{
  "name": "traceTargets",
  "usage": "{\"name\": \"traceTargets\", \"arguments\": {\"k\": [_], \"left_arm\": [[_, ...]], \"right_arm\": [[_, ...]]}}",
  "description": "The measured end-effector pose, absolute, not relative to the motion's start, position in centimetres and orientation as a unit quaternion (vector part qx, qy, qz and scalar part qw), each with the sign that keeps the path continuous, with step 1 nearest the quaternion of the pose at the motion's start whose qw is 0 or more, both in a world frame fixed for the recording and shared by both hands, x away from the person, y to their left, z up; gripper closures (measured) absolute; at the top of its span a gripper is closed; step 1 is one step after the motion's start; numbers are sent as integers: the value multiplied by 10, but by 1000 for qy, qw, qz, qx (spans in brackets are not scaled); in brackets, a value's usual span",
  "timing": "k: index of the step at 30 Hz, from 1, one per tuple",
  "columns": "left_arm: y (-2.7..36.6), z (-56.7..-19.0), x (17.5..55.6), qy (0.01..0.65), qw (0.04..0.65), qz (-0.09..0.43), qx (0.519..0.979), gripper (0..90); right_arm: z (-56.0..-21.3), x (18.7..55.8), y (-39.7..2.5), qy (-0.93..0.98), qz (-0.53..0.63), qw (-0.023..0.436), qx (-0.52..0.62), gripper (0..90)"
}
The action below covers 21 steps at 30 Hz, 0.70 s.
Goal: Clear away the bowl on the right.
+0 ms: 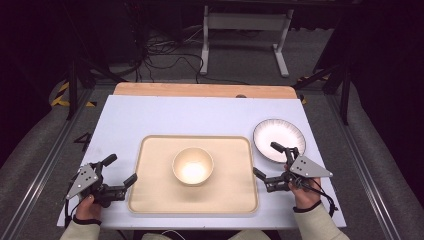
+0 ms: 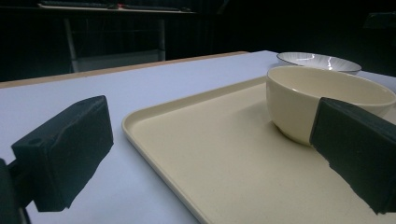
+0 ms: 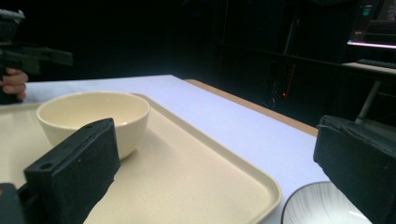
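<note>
A cream bowl (image 1: 193, 166) stands empty in the middle of a cream tray (image 1: 150, 195) on the white table. My left gripper (image 1: 120, 170) is open at the tray's left edge, its jaws wide apart with nothing between them. In the left gripper view the bowl (image 2: 303, 100) sits behind the right jaw, on the tray (image 2: 196, 154). My right gripper (image 1: 267, 160) is open at the tray's right edge, beside a white plate with a dark striped rim (image 1: 279, 139). The right gripper view has the bowl (image 3: 93, 116) to the left and the plate (image 3: 317, 207) at the bottom right.
The white table top (image 1: 150, 115) has bare room behind the tray, ending in a wooden strip (image 1: 200, 90) at the far edge. Beyond it are a white stand (image 1: 245, 30) and cables on the floor. Metal rails run along both sides.
</note>
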<state>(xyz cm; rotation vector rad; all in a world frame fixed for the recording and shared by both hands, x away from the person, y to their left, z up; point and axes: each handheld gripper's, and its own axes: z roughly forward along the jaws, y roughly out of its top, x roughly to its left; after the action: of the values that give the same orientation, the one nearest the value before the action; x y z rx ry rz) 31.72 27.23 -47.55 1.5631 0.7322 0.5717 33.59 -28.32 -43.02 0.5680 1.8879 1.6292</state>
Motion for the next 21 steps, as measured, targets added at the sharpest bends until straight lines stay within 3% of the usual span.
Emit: {"name": "traceTargets", "arguments": {"k": [21], "left_arm": [[272, -475, 317, 317, 614, 249, 678, 2]], "right_arm": [[-454, 338, -292, 712, 601, 276, 237, 19]]}}
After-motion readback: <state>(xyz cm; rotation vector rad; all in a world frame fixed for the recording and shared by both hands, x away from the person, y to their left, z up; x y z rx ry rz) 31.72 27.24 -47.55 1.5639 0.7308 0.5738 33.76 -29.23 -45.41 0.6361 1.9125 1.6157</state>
